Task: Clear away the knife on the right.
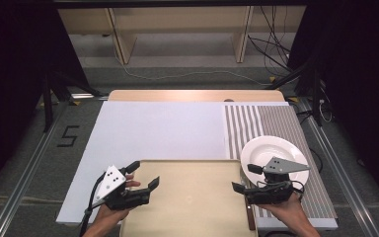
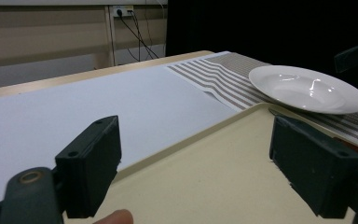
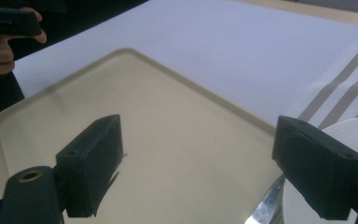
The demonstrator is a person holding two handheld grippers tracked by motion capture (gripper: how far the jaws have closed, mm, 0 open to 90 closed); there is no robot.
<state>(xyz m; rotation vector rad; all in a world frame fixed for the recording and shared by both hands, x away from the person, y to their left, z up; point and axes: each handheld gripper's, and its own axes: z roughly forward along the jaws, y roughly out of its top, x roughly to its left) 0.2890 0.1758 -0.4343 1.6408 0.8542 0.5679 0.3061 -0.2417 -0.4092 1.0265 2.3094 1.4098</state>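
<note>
Between your two tongs lies the beige tray (image 1: 192, 197), bare and shallow-rimmed, with the left tongs (image 1: 140, 175) and right tongs (image 1: 242, 178) both spread apart over its side edges, gripping nothing. Just beyond the right tongs sits a white plate (image 1: 271, 148), touching the tray's corner. Swing wide there and you could knock it.

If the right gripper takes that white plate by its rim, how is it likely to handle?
The white plate looks glazed and glossy, with highlights in the left gripper view, so its rim is probably slippery between hard jaws. It looks like ceramic: likely stiff, fairly heavy and breakable if dropped. Gripped at one edge by the right gripper, its wide shallow form would probably sag downward.
</note>
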